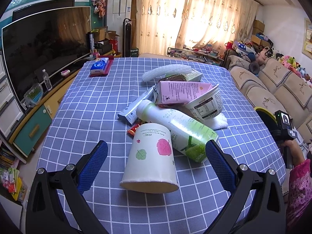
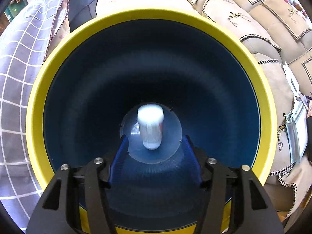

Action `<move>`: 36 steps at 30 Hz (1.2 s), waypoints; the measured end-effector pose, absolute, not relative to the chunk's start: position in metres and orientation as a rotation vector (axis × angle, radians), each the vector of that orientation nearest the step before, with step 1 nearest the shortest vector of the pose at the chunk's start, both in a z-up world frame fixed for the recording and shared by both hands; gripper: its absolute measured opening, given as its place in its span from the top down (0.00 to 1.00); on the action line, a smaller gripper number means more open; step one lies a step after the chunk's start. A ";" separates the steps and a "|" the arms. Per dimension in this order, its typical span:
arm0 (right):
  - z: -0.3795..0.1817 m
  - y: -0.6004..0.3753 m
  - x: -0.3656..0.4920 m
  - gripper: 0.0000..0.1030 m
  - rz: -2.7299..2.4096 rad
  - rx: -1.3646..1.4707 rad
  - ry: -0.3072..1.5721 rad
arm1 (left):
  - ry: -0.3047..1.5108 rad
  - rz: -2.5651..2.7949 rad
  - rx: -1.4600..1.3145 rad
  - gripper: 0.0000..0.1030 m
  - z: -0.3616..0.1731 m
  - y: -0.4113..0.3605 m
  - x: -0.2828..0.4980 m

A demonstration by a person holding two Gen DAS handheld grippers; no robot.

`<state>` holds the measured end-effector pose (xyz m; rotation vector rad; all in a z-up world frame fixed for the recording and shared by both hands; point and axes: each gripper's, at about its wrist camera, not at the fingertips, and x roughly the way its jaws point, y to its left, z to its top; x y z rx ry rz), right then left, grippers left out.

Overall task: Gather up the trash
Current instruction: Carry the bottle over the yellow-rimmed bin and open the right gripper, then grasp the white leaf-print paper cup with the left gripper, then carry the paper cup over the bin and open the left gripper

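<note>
The left hand-held gripper hung wide open astride the tipped paper cup at the near edge of the trash heap on the counter, touching nothing. This looked like the pick-up step, calling for a gentle squeeze. The right hand-held gripper, parted and empty, faced into the yellow-rimmed bin, where 1 blurred white bottle lay

A paper cup is laid on its side at the near edge of a trash pile on the surface, between the spread jaws of the left gripper. A drink bottle is propped behind it, with a carton and a bowl farther back. A tissue pack is set at the far left. A small bottle is seen inside the bin, ahead of the right gripper.
</note>
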<state>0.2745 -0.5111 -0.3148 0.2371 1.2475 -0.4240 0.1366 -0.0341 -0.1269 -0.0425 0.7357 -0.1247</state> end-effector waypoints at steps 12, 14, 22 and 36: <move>-0.309 -0.503 0.264 0.46 -0.411 0.254 1.234 | 0.851 -0.085 -0.006 0.04 -0.155 -0.036 0.170; -0.308 -0.503 0.261 0.46 -0.410 0.253 1.229 | 0.885 -0.087 -0.001 0.04 -0.161 -0.037 0.174; -0.288 -0.492 0.251 0.45 -0.395 0.236 1.179 | 0.953 -0.117 -0.043 0.41 -0.177 -0.028 0.183; -0.209 -0.482 0.223 0.41 -0.347 0.217 0.989 | 0.803 -0.187 -0.029 0.44 -0.115 -0.028 0.145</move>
